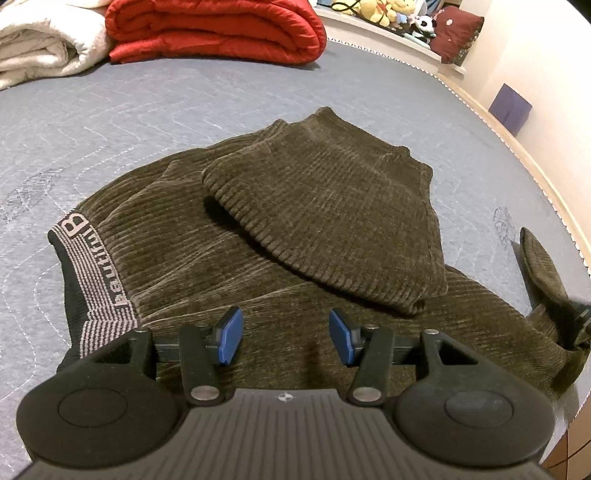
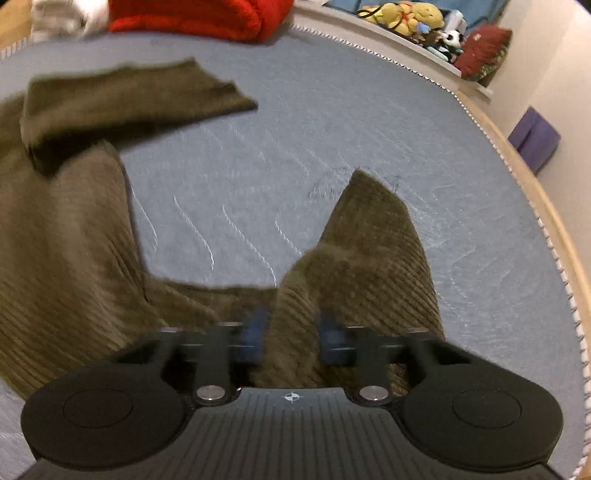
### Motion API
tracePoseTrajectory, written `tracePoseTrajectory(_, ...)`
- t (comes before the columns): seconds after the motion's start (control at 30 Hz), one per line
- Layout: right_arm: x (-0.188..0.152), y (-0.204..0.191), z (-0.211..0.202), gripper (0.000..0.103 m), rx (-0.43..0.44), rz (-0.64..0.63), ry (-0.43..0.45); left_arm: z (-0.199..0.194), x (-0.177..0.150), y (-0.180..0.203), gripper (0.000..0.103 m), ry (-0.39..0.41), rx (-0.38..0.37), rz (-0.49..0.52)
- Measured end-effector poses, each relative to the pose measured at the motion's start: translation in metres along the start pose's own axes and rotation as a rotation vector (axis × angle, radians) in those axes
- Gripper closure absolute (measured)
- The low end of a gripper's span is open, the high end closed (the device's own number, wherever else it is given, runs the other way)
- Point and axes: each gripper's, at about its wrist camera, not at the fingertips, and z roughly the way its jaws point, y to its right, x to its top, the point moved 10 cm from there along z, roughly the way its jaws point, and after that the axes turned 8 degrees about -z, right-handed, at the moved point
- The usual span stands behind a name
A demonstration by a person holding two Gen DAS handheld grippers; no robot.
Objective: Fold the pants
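Observation:
Dark olive corduroy pants [image 1: 207, 258] lie on the grey quilted mattress [image 1: 147, 122], with a striped lettered waistband [image 1: 92, 266] at the left. One leg [image 1: 332, 218] is folded back over the body. My left gripper [image 1: 285, 340] is open and empty, hovering over the pants. My right gripper [image 2: 291, 334] is shut on the other pant leg [image 2: 369, 258] and lifts its end off the mattress [image 2: 369, 122]. It shows at the right edge of the left wrist view [image 1: 580, 317]. The right wrist view is blurred.
A folded red quilt [image 1: 218, 29] and a white blanket [image 1: 40, 44] lie at the far end of the mattress. Plush toys [image 1: 384, 11] and a dark red cushion [image 1: 458, 33] sit on a ledge. The bed's wooden edge [image 1: 524, 155] runs along the right, with a purple box [image 1: 511, 109] beyond.

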Motion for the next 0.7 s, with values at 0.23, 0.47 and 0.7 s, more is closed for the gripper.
tracePoseTrajectory(0.23, -0.008, 0.157, -0.087, 0.096, -0.085, 0.586, 0.383, 0.005, -0.002, 0.004, 0.045, -0.008, -0.003, 0.010)
tracePoseTrajectory(0.47, -0.209, 0.291, -0.086, 0.095, -0.608, 1.224, 0.095, 0.005, -0.005, 0.002, 0.045, -0.011, 0.003, 0.016)
tracePoseTrajectory(0.7, -0.212, 0.282, -0.062, 0.076, -0.483, 1.240, 0.072, 0.004, -0.003, 0.005, 0.044, -0.006, 0.004, 0.011)
